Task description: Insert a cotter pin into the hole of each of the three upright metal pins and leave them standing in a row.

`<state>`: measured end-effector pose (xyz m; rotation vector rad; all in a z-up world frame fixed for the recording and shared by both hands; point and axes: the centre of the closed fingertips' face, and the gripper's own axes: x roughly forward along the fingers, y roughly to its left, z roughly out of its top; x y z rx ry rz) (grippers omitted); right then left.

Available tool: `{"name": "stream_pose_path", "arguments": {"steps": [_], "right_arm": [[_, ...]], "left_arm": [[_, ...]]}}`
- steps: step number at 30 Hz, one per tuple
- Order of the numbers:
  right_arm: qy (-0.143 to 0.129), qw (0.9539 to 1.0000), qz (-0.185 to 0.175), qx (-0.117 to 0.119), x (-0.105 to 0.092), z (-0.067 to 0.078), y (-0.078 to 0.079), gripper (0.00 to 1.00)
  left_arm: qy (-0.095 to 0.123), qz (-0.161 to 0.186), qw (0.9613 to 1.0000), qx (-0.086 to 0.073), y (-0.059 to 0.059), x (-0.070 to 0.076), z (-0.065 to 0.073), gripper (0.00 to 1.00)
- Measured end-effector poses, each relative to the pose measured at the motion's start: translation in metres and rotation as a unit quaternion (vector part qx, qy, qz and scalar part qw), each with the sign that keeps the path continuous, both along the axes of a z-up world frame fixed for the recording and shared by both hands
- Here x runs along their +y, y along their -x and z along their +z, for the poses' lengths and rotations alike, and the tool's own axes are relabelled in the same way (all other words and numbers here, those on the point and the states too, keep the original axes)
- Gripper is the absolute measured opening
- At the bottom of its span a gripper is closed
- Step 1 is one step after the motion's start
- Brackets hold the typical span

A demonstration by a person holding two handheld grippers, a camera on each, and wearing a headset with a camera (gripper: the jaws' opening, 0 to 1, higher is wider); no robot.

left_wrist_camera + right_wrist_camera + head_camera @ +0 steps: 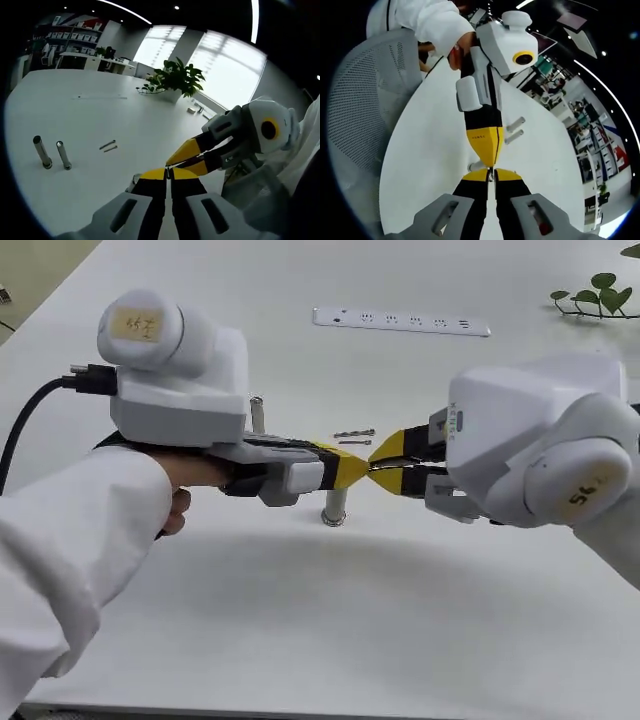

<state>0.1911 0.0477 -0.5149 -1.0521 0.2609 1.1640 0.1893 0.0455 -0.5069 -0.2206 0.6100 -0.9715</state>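
My left gripper (pixel 362 468) and right gripper (pixel 378 462) meet tip to tip above the table's middle. Both pairs of yellow jaws are shut. A thin grey sliver, seemingly a cotter pin (pixel 491 174), sits between the tips of my right gripper (pixel 491 175). My left gripper (pixel 169 172) touches it end on. Just below the tips stands one upright metal pin (pixel 334 510), its top hidden. Two more upright pins (pixel 42 152) (pixel 63 155) stand side by side farther left. Two loose cotter pins (pixel 354 437) lie on the table behind the tips.
A white power strip (pixel 400 321) lies at the far side of the white table (pixel 330 630). A potted plant (pixel 175 77) stands at the far right edge. A grey mesh chair (pixel 360 100) is beside the table. A black cable (pixel 25 425) trails from the left gripper.
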Motion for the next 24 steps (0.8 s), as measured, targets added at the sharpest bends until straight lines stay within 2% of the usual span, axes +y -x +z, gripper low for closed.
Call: {"name": "stream_pose_path", "arguments": {"steps": [2, 6, 8, 9, 10, 12, 13, 15, 17, 19, 21, 24], "right_arm": [[-0.004, 1.0000, -0.005, 0.006, -0.001, -0.001, -0.001, 0.07], [-0.010, 0.9997, -0.012, 0.020, -0.003, -0.003, -0.002, 0.08], [-0.024, 0.9984, -0.021, 0.047, -0.005, -0.006, 0.000, 0.10], [-0.032, 0.9971, -0.027, 0.063, -0.006, -0.007, 0.001, 0.11], [-0.036, 0.9962, -0.030, 0.073, -0.006, -0.008, 0.001, 0.11], [-0.045, 0.9944, -0.033, 0.089, -0.007, -0.008, 0.000, 0.11], [-0.049, 0.9937, -0.033, 0.095, -0.008, -0.009, 0.000, 0.11], [-0.060, 0.9908, -0.037, 0.116, -0.008, -0.010, 0.000, 0.12], [-0.076, 0.9849, -0.036, 0.151, -0.007, -0.011, 0.004, 0.11], [-0.085, 0.9788, -0.027, 0.184, -0.007, -0.013, 0.009, 0.09], [-0.089, 0.9747, -0.025, 0.204, -0.008, -0.014, 0.010, 0.10], [-0.102, 0.9674, -0.021, 0.231, -0.007, -0.015, 0.014, 0.10]], "left_arm": [[-0.007, -0.003, 1.0000, -0.005, 0.001, 0.001, -0.001, 0.00], [-0.013, -0.008, 0.9998, -0.014, 0.003, 0.003, -0.001, 0.00], [-0.020, -0.016, 0.9991, -0.033, 0.004, 0.004, 0.000, 0.00], [-0.023, -0.020, 0.9990, -0.034, 0.006, 0.004, 0.000, 0.00], [-0.024, -0.022, 0.9988, -0.036, 0.003, 0.005, 0.000, 0.00], [-0.030, -0.033, 0.9974, -0.056, 0.003, 0.006, 0.002, 0.00], [-0.032, -0.037, 0.9970, -0.061, 0.004, 0.007, 0.003, 0.00], [-0.038, -0.055, 0.9939, -0.088, 0.007, 0.006, 0.006, 0.00], [-0.047, -0.069, 0.9907, -0.108, 0.010, 0.006, 0.007, 0.00], [-0.051, -0.081, 0.9885, -0.117, 0.014, 0.006, 0.007, 0.00], [-0.062, -0.105, 0.9833, -0.135, 0.020, 0.006, 0.006, 0.00], [-0.078, -0.117, 0.9797, -0.143, 0.022, 0.008, 0.002, 0.00]]}}
